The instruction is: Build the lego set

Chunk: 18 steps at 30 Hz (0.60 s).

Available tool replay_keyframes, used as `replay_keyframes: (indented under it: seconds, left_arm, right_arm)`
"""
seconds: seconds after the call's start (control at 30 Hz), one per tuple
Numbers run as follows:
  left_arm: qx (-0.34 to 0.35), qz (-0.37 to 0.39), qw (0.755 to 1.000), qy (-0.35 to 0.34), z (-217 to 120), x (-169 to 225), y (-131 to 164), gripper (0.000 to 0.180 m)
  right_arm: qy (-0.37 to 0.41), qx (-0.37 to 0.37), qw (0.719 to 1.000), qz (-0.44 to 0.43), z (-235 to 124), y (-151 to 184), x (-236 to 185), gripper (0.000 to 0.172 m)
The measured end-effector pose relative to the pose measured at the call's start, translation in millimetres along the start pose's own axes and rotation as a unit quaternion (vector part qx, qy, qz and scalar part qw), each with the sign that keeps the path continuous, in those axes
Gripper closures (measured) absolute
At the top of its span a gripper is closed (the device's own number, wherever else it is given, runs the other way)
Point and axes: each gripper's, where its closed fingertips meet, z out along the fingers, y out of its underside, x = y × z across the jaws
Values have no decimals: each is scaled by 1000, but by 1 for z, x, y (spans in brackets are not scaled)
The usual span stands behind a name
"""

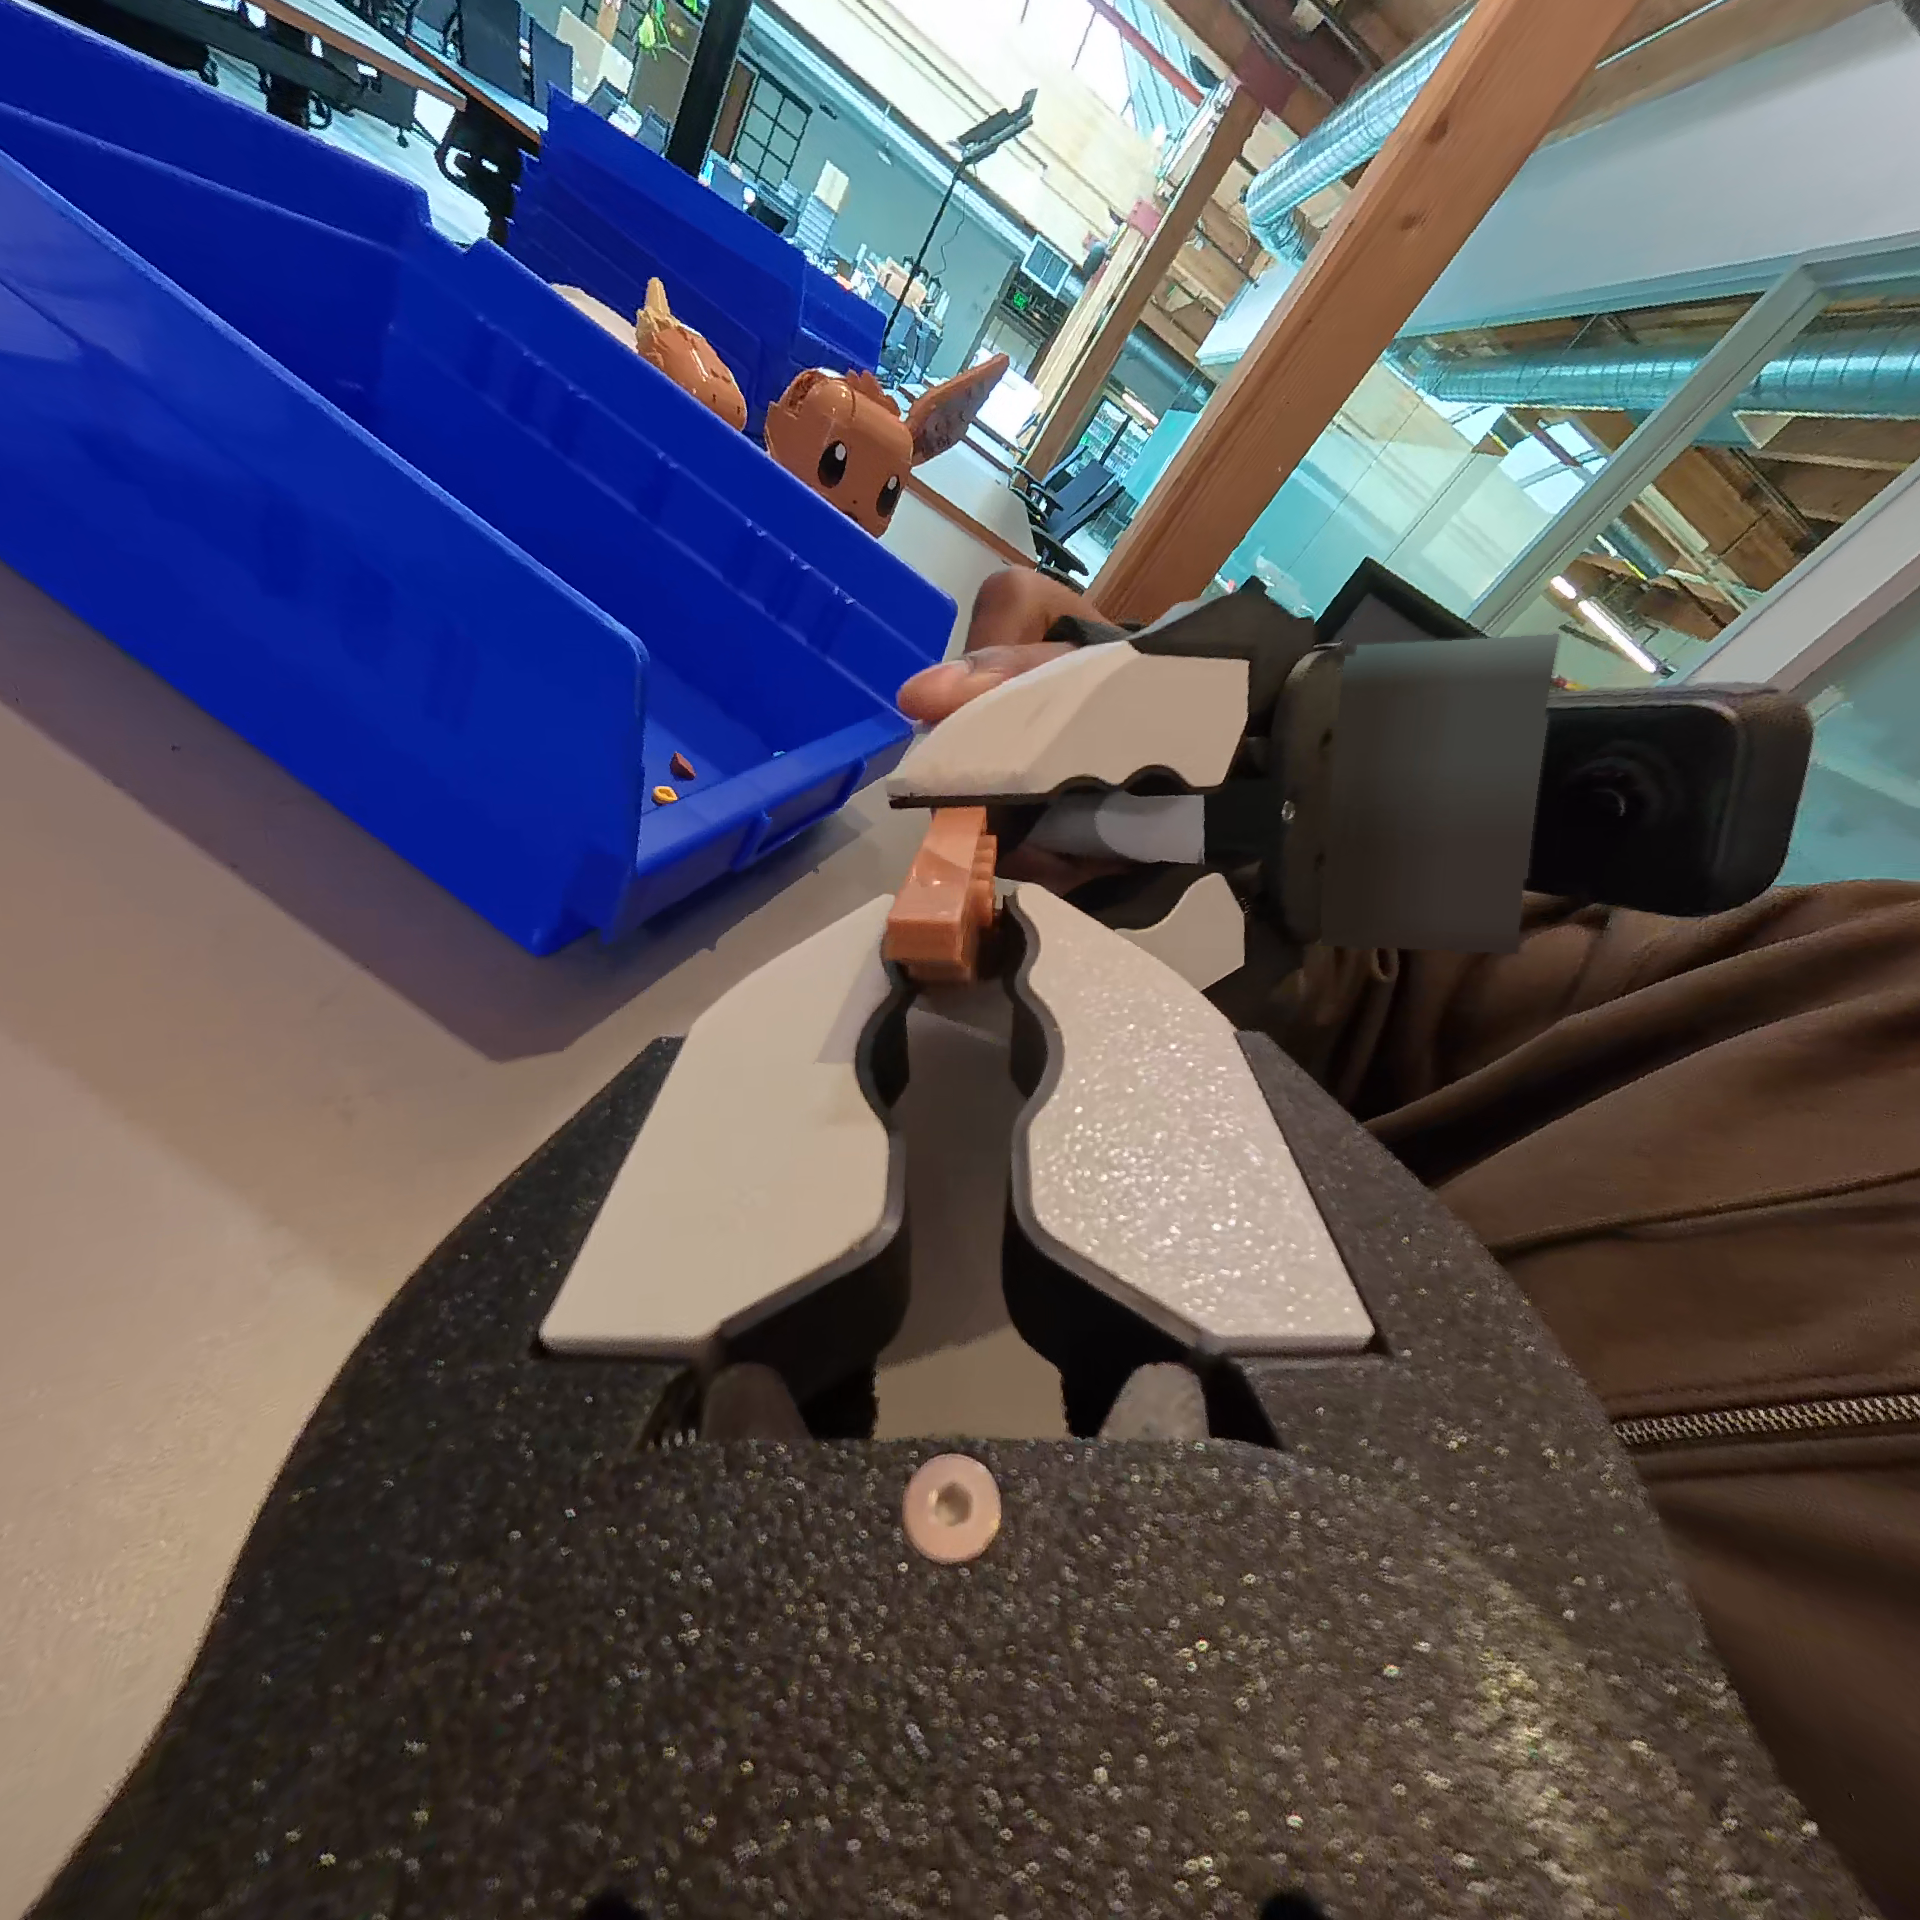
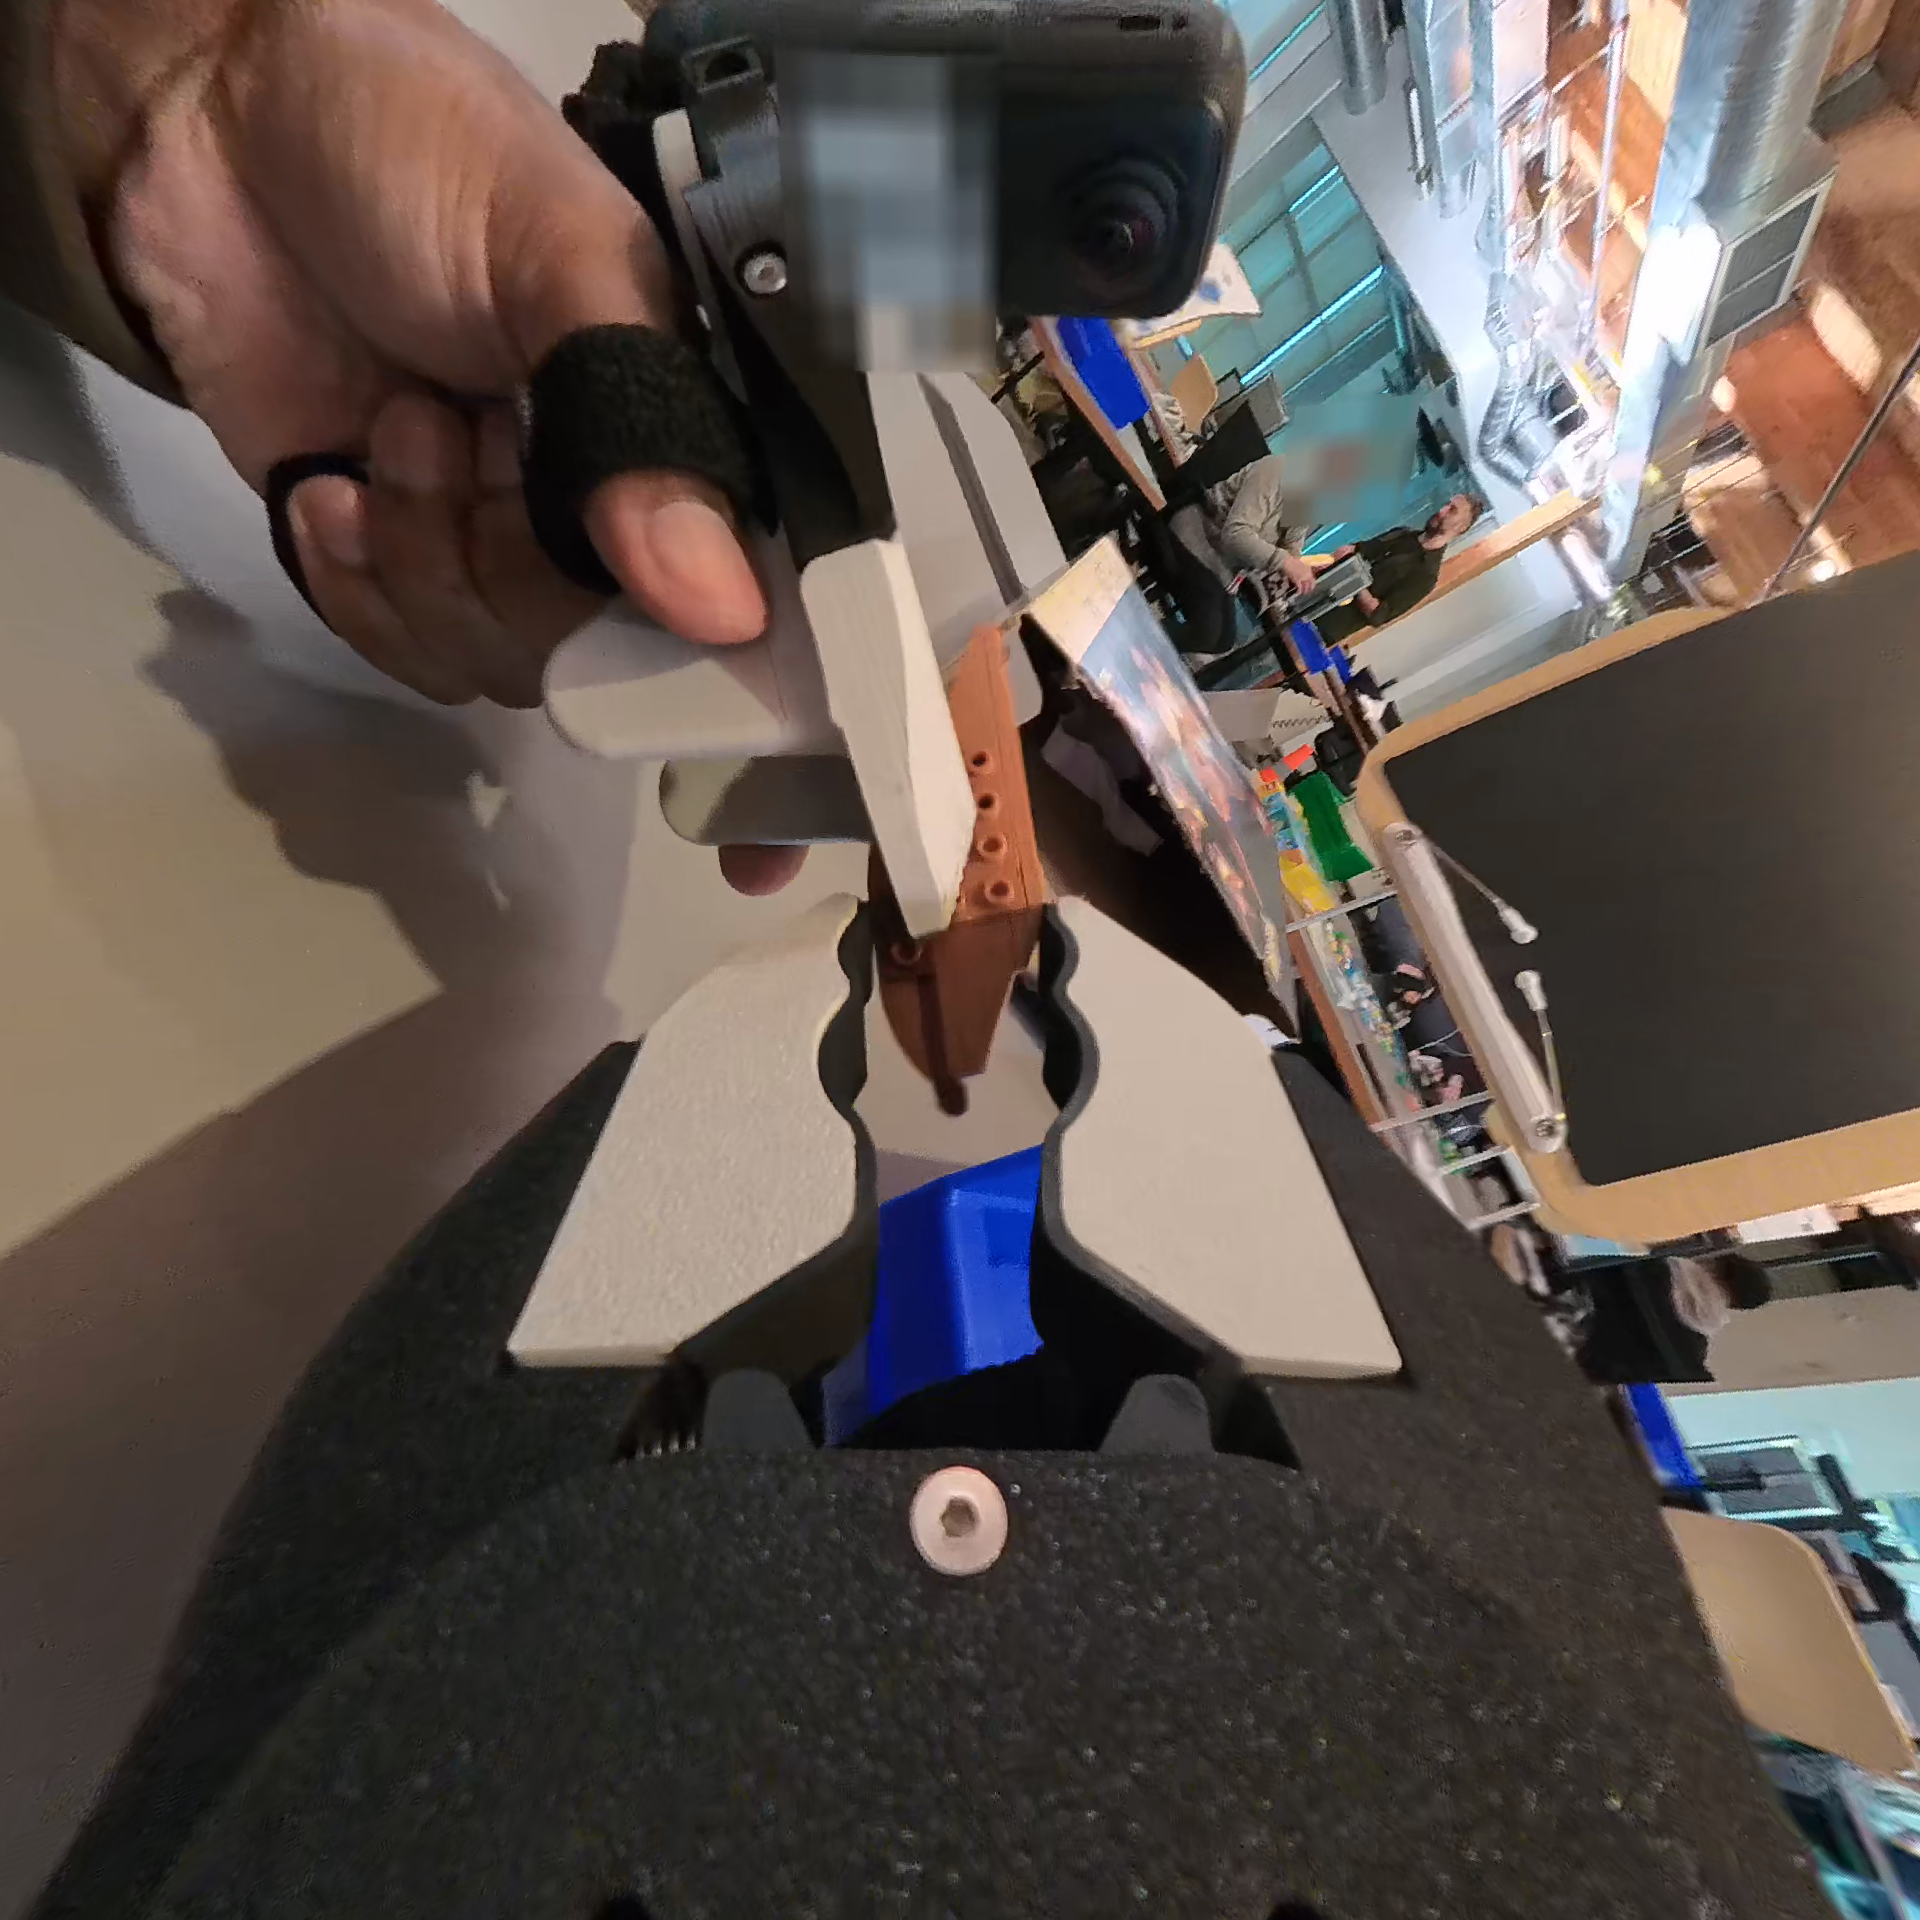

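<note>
Each hand-held gripper, left and right, clamps the same brown brick piece beside a blue bin.

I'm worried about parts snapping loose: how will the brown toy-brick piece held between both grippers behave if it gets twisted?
The brown brick piece looks stiff, hard plastic. Being stacked studded bricks, it may separate at the seams. Its glossy faces could slip between pads.

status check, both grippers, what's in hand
Left gripper and right gripper both clamp one brown brick assembly. Blue bin just left, clear of it.
</note>
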Motion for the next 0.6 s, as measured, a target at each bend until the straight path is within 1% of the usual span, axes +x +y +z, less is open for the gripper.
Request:
replay_keyframes:
  seconds: [0.1, 0.23, 0.33, 0.43, 0.5, 0.6]
  left_arm:
    - [3, -1, 1000, 12, -4, 4, -2, 166]
    - [-7, -11, 999, 35, -5, 10, 0, 166]
    - [-17, -16, 998, 50, -3, 15, 3, 166]
    - [-23, -23, 998, 56, -2, 16, 5, 166]
    - [-25, -25, 998, 57, -2, 17, 6, 166]
    - [-26, -27, 998, 55, -2, 16, 5, 166]
  right_arm:
    - [19, 3, 999, -39, -2, 4, 3, 130]
    - [30, 47, 997, -55, -8, -4, 4, 125]
    - [23, 72, 995, -66, -10, -12, 0, 128]
    - [16, 78, 994, -76, -10, -13, -5, 142]
    - [13, 80, 994, -72, -10, -13, -6, 142]
    - [-2, 85, 995, -44, -10, -12, -7, 142]
